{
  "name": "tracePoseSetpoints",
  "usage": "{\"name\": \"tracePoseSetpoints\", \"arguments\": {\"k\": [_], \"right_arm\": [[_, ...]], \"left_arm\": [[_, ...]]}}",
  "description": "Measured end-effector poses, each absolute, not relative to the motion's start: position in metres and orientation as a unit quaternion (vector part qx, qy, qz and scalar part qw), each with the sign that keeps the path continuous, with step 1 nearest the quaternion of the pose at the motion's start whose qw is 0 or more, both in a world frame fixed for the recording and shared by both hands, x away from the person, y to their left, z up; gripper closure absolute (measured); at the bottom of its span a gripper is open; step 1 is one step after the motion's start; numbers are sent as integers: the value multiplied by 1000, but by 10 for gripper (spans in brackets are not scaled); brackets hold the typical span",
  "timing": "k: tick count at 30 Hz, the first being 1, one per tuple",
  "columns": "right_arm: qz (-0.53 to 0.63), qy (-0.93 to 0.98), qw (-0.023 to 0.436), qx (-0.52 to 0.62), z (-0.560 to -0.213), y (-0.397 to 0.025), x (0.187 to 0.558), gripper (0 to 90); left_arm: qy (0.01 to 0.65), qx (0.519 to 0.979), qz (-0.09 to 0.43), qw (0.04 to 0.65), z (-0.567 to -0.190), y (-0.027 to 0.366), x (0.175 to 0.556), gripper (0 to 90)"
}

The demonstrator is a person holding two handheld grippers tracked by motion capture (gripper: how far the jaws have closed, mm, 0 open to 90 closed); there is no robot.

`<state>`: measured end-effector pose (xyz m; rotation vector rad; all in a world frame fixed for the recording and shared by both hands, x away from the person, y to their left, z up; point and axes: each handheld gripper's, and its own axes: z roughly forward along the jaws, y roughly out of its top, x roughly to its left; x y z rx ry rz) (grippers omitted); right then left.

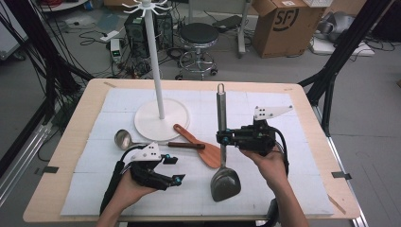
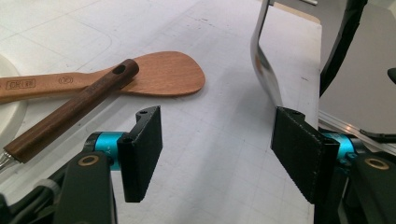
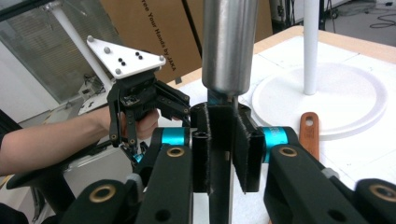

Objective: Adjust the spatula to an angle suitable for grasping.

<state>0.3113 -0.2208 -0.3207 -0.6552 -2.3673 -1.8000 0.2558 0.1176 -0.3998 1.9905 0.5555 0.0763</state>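
One long steel spatula with a round tubular handle [image 1: 221, 142] is tilted above the white mat, its blade near the front edge, clamped at the handle by the right gripper [image 1: 221, 138], whose jaws press both sides. Just left lie a wooden rice paddle [image 1: 198, 144] and a wood-handled steel ladle [image 1: 142, 141]. The left gripper [image 1: 174, 168] hovers nearer, jaws apart, holding nothing. Farther back stands a white hook stand [image 1: 158, 90].
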Motion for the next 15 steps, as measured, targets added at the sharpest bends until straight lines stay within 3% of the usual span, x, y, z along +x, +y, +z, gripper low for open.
{"name": "tracePoseSetpoints", "arguments": {"k": [3, 15], "right_arm": [[-596, -772, 48, -215, -319, -222, 311, 867], [-606, -767, 39, -205, -307, -219, 312, 872]], "left_arm": [[231, 827, 32, 512, -400, 119, 256, 344], [245, 822, 41, 512, -406, 132, 254, 327]]}}
